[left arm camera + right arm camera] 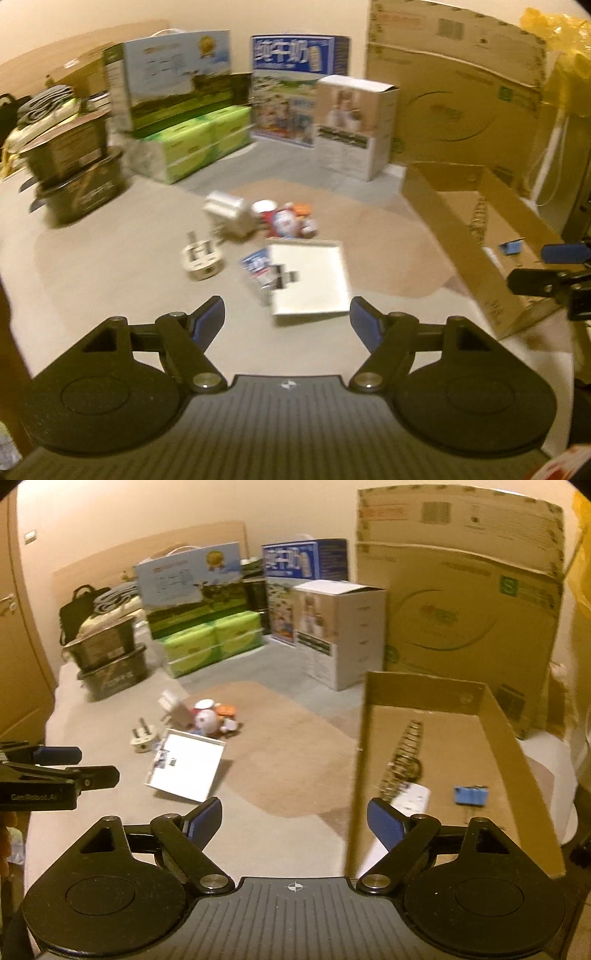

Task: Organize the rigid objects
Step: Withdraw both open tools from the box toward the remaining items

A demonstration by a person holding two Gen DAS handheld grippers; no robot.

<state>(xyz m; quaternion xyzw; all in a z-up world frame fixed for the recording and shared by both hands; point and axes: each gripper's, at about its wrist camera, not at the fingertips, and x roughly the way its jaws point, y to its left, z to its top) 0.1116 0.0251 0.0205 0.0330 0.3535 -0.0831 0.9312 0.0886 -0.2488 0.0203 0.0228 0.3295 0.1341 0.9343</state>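
Note:
Loose items lie on a beige surface: a shallow white box (314, 277) (192, 768), a white plug (201, 260) (142, 740), a white charger block (229, 214) and a small heap of red-and-white toys (284, 221) (208, 718). My left gripper (287, 317) (98, 764) hovers open just short of the white box, nothing between its fingers. My right gripper (295, 814) (535, 267) is open and empty by the near left wall of an open cardboard box (360, 738) (443, 199). Inside lie a metal chain (402, 760), a white block (413, 797) and a blue piece (470, 795).
Along the back wall stand green packs (199, 140), printed cartons (295, 85), a white carton (354, 125) and a tall cardboard sheet (461, 590). Two stacked dark tubs (74, 173) sit at the left. A brown mat (280, 746) covers the middle.

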